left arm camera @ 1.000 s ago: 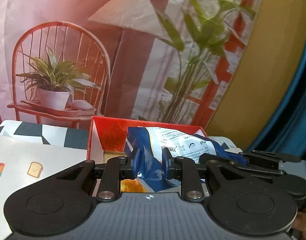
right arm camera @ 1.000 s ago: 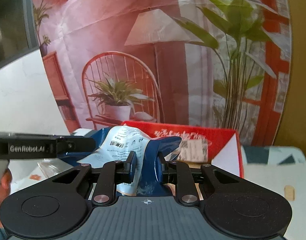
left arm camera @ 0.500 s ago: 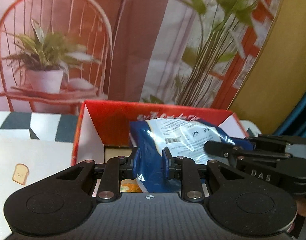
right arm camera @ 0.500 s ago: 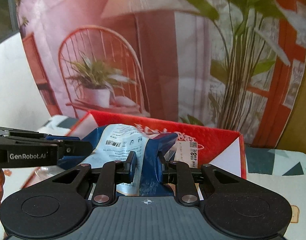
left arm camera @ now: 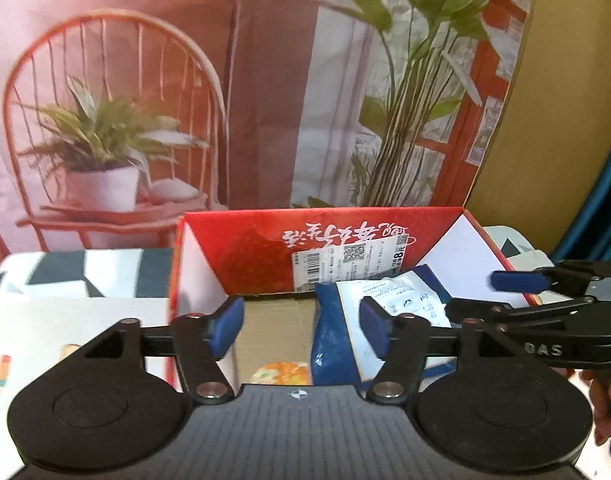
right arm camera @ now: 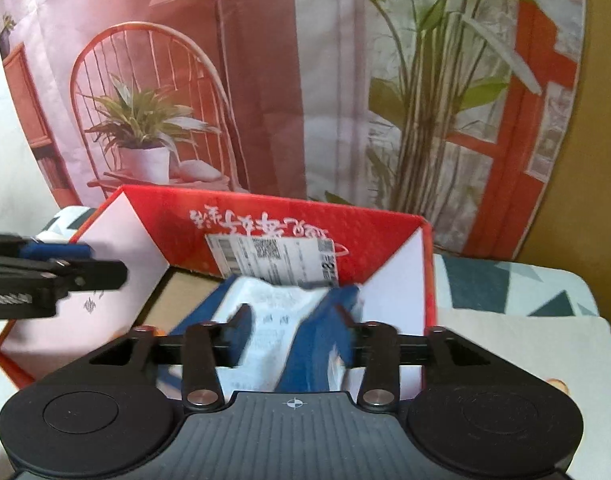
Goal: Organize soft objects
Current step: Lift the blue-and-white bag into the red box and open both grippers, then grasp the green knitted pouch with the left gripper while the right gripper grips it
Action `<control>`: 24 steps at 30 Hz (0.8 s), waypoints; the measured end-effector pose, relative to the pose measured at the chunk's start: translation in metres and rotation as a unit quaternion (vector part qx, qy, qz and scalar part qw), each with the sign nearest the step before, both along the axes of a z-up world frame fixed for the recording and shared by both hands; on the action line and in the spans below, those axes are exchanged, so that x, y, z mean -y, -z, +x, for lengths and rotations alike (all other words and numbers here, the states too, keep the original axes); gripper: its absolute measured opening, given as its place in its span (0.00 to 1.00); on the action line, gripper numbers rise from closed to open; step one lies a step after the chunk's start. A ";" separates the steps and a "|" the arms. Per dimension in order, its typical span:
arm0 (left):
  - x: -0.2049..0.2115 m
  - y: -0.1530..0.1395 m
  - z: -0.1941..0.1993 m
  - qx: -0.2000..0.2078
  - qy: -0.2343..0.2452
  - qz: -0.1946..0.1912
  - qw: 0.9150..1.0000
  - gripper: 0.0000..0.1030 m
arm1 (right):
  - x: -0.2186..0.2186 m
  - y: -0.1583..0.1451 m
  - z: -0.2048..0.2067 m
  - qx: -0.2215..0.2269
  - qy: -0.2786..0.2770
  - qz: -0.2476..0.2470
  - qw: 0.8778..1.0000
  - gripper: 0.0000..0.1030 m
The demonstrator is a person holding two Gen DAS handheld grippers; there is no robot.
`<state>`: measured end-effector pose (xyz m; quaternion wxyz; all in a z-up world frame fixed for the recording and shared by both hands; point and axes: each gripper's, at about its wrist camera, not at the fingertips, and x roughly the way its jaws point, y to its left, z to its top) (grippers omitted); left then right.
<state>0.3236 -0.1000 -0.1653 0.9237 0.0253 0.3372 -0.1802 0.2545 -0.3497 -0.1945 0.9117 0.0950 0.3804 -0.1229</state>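
Note:
A blue and white snack bag (left arm camera: 345, 320) lies inside the open red box (left arm camera: 317, 216), leaning toward its right wall. My left gripper (left arm camera: 301, 330) hangs over the box's near edge with its jaws opening. The bag sits close to the right pad (left arm camera: 375, 332) and well clear of the left one. My right gripper (right arm camera: 293, 334) is also opening; the blurred bag (right arm camera: 281, 320) stands between its pads with no firm pinch. Each gripper shows in the other's view: the right gripper (left arm camera: 485, 294) at the box's right side, the left gripper (right arm camera: 101, 262) at its left wall.
An orange packet (left arm camera: 283, 372) lies on the box's cardboard floor. The red box (right arm camera: 265, 200) stands on a geometric tablecloth (right arm camera: 505, 280) with a white printed mat (left arm camera: 45, 320) beside it. A printed backdrop (left arm camera: 265, 80) rises right behind. A hand (left arm camera: 601, 396) shows at the right.
Both grippers were shut on the bag above the box. They sank toward the box, their jaws spread apart, and the bag now rests lower inside it.

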 end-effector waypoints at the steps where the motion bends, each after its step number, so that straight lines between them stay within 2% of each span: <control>1: -0.002 -0.003 -0.005 0.005 -0.002 0.004 1.000 0.81 | -0.004 -0.003 -0.006 0.003 0.001 -0.005 1.000 0.62; 3: -0.010 -0.010 -0.021 0.018 -0.011 0.015 1.000 0.92 | -0.012 -0.011 -0.019 0.013 0.005 -0.010 1.000 0.72; 5: -0.015 -0.015 -0.033 0.026 -0.015 0.023 0.999 0.94 | -0.021 -0.019 -0.032 0.025 0.012 -0.012 1.000 0.91; 7: -0.025 -0.019 -0.049 0.028 -0.021 0.031 0.999 0.97 | -0.030 -0.027 -0.046 0.038 0.014 -0.016 0.999 0.99; 16: -0.064 -0.013 -0.114 0.022 -0.036 0.030 0.999 1.00 | -0.077 -0.046 -0.098 0.062 0.004 -0.009 0.998 1.00; 24: -0.080 0.014 -0.156 -0.011 -0.038 -0.002 0.999 1.00 | -0.112 -0.032 -0.137 0.066 -0.004 0.016 0.998 1.00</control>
